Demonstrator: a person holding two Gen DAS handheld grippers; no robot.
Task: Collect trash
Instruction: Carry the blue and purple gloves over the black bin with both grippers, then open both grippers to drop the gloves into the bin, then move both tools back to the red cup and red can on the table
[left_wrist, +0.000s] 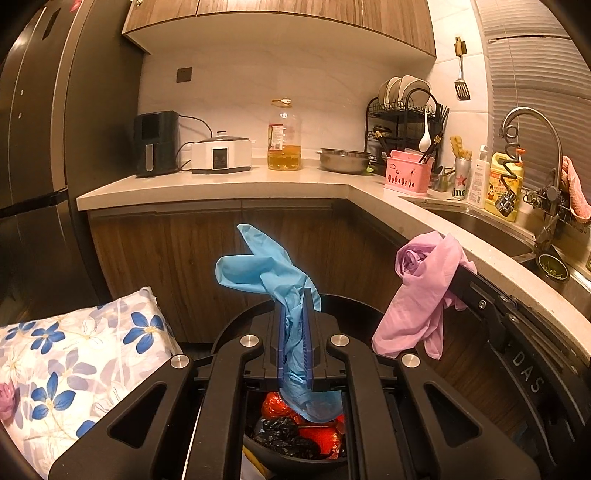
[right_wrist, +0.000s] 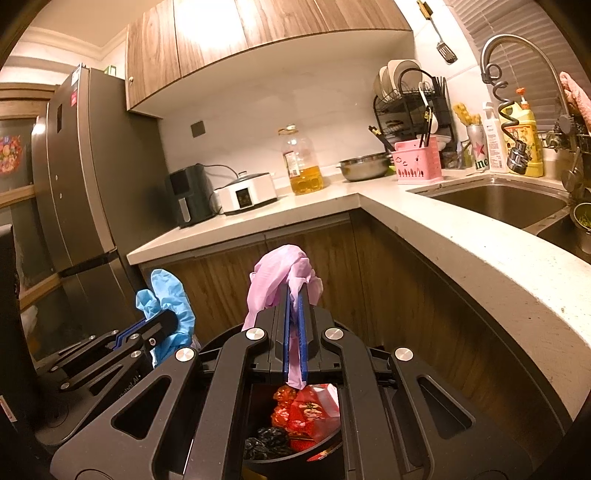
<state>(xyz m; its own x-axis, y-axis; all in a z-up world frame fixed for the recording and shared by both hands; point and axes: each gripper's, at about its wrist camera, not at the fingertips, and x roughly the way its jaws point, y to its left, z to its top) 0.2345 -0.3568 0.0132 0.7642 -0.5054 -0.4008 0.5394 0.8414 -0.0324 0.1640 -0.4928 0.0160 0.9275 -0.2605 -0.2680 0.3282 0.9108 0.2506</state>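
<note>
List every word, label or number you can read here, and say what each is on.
"DAS": on the right gripper's black body.
"ine": partial brand on the can with a red star.
Labels on the oil bottle, white bottle and yellow bottle: too small to read.

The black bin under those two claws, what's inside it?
Inside the black bin: red printed wrappers and crumpled black plastic. Both grippers' frames cover most of its opening, so deeper contents stay hidden.

Pale stone countertop (left_wrist: 207, 190) along wood-fronted cabinets, black air fryer (left_wrist: 155, 144) beside white rectangular cooker (left_wrist: 221, 155), clear oil jug (left_wrist: 283, 136), steel bowl (left_wrist: 345, 159), pink perforated utensil caddy (left_wrist: 407, 173), black dish rack (left_wrist: 404, 118), floral blue-and-white cushion (left_wrist: 74, 369) lower left.
</note>
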